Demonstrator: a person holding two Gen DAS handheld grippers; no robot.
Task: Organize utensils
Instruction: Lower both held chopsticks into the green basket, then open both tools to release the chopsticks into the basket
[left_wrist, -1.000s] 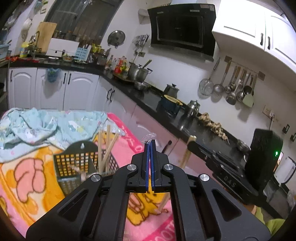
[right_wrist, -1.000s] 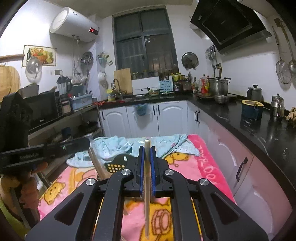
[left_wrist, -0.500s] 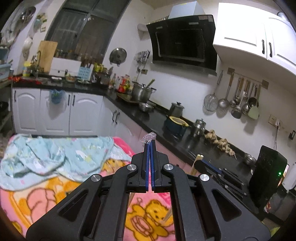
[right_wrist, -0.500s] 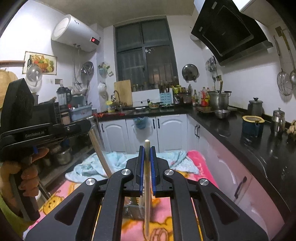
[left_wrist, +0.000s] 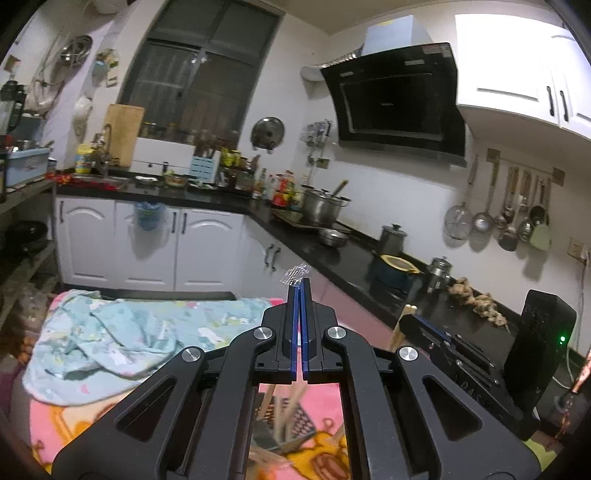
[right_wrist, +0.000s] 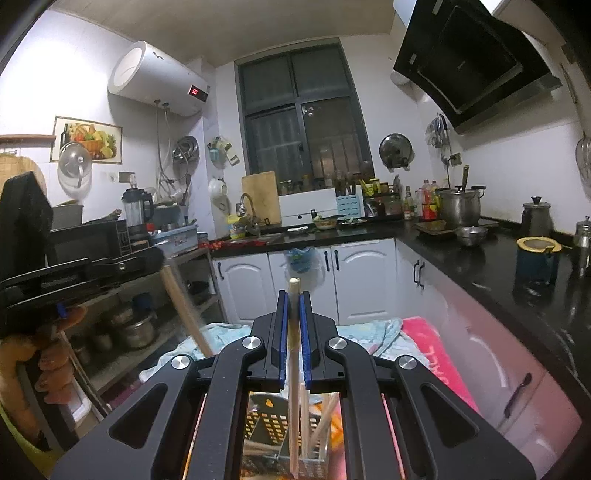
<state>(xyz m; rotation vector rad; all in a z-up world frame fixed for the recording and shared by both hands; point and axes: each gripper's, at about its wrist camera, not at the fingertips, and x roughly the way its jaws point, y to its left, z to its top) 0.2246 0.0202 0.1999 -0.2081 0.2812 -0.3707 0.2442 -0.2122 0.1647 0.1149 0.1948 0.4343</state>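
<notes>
Two chopsticks mid-carry — right hand-held gripper (right_wrist: 294, 299) clamps one (right_wrist: 293, 391), left hand-held gripper (left_wrist: 299, 291) another (right_wrist: 184, 310); next, lower both into basket (right_wrist: 275, 424), lower centre.

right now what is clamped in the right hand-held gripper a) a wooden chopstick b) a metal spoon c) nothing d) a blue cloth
a: in the right wrist view the right hand-held gripper has its blue pads pressed on a pale wooden chopstick that runs down toward the utensil basket below.
</notes>
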